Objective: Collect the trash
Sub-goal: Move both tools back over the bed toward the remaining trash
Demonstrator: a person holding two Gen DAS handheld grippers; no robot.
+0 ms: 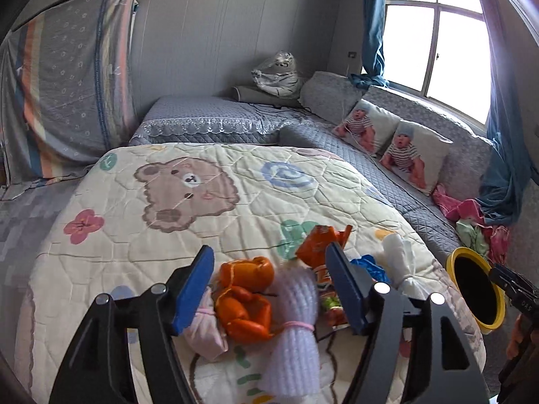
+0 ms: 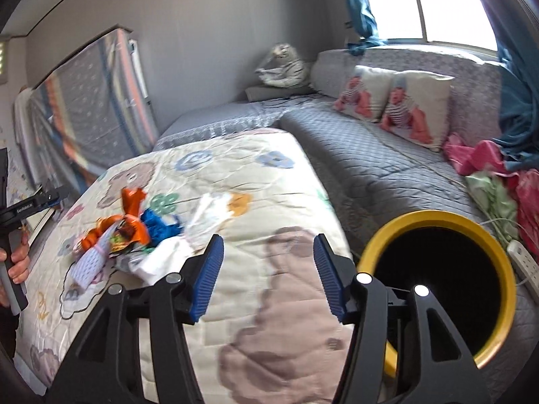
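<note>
My left tongs point(image 1: 269, 289) stand well apart and released, with nothing pressed by either blue pad. Between and just beyond them on the cartoon bear quilt point(image 1: 188, 181) lies the trash heap: an orange crumpled wrapper point(image 1: 246, 299), a pale foam roll point(image 1: 296, 316) bound with a pink rubber band, and a printed orange snack bag point(image 1: 320, 242) partly hidden behind the right pad. A blue scrap point(image 1: 369, 266) and white crumpled tissue point(image 1: 399, 256) lie just right of that pad. Whether the foam roll touches a pad I cannot tell; it is blurred.

My right tongs point(image 2: 267, 276) are also released, holding nothing, only quilt below the gap. The same heap lies to their left, well apart. Just to their right stands the yellow-rimmed bin point(image 2: 434, 217), its inside black; its lower edge is cut off behind the tongs' frame.

Only the right view shows a hand point(image 2: 17, 262) gripping the other tool's handle at the left edge, and a white power strip point(image 2: 525, 262) beyond the bin. Only the left view shows the window panes clearly and the bin as a sliver at far right point(image 1: 453, 259). Two baby-print cushions point(image 1: 387, 141) lean on the grey sofa back. The right view is smeared with motion.
</note>
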